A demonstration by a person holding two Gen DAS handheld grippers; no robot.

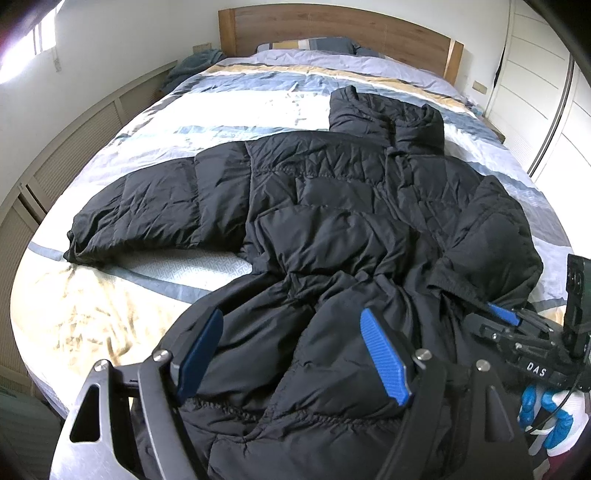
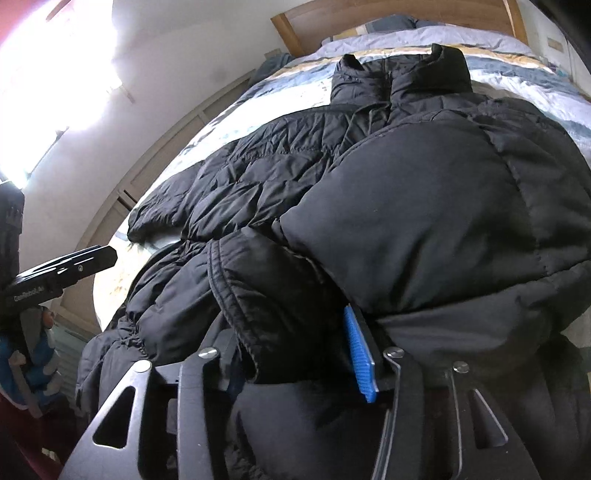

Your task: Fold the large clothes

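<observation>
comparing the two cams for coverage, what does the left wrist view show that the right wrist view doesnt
Left wrist view only: the left gripper with fingers spread wide over the hem, and the spread sleeve's cuff on the bedspread.

Right wrist view only: the right gripper from close up, the folded sleeve's cuff bunched between its fingers.

Both: the black puffer jacket, its collar toward the wooden headboard.

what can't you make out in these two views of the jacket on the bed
- Right wrist view: the right gripper's left pad, buried under the jacket cuff.
- Left wrist view: the jacket hem, cut off by the bottom edge and the left gripper.
- Both views: the window, washed out by glare.
</observation>
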